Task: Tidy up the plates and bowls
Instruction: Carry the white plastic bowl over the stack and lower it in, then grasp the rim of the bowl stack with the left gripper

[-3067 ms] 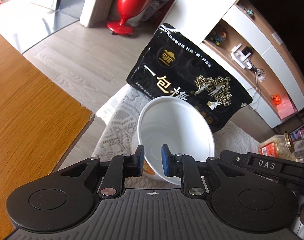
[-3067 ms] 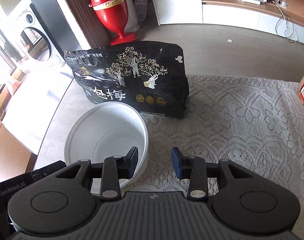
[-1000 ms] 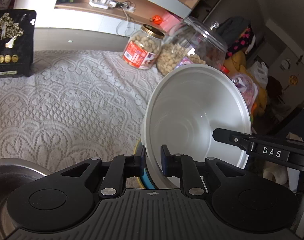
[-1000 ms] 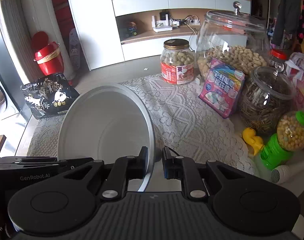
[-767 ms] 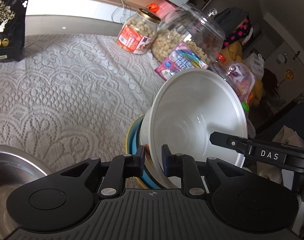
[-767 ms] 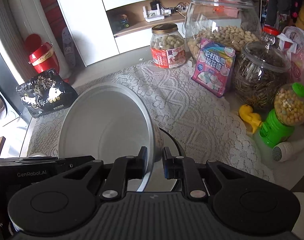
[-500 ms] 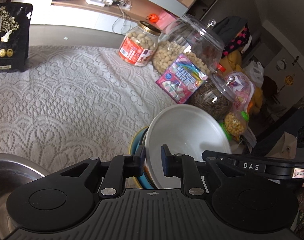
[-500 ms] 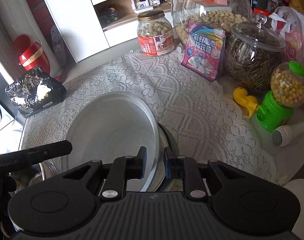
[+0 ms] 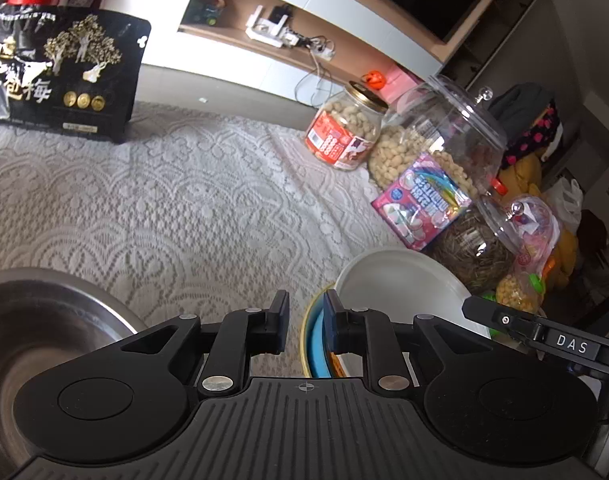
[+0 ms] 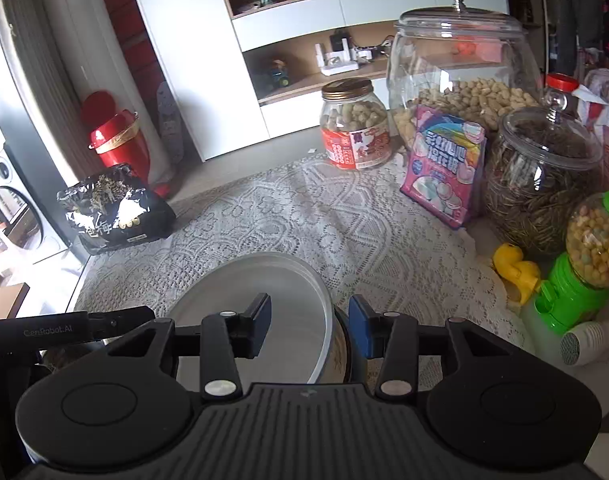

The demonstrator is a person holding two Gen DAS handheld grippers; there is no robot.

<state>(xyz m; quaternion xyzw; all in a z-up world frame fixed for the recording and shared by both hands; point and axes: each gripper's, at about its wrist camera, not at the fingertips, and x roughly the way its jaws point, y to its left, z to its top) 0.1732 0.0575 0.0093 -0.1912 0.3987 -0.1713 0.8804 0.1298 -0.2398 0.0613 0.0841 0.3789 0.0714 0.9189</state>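
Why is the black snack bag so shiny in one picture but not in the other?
Right wrist view: window light from the left glares off the crinkled black bag, washing out its print. Left wrist view: the same bag faces the camera without glare, so the gold trees read clearly; the fisheye bends the shelf.

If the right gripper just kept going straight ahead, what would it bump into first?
Probably the white bowl: the open right gripper straddles its rim. Beyond lies bare lace cloth; depth is uncertain.
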